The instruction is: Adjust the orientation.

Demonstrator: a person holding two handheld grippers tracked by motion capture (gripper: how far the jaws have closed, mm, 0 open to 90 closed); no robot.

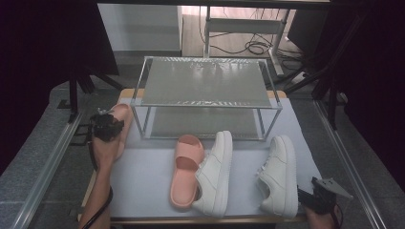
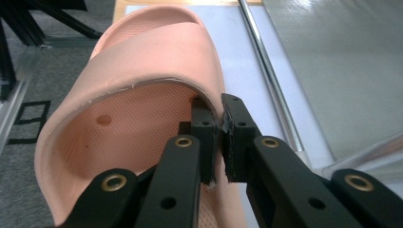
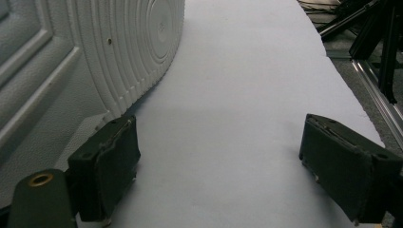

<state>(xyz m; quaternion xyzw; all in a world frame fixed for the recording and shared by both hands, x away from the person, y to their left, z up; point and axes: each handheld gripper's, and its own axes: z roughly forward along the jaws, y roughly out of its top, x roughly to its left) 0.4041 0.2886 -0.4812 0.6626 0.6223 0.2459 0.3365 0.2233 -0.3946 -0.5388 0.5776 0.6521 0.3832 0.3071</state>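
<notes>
Left tongs [image 2: 218, 137] clamped on pink slipper [image 2: 142, 95] side wall for carrying beside shelf rack [image 1: 205, 90]; right tongs [image 3: 228, 171] apart, resting near white sneaker [image 1: 279, 174] on worktop [image 1: 143, 181]

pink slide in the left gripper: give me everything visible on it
The pink slide is a one-piece sandal of matte salmon foam or rubber as it looks, with a wide strap band over an open toe, a finely dotted footbed and a small round hole in the inner wall. The left gripper is shut on the side edge of its strap. In the high view it sits at the table's left edge, beside the metal rack, toe pointing away from the person. Whether it is lifted or resting cannot be told.
</notes>
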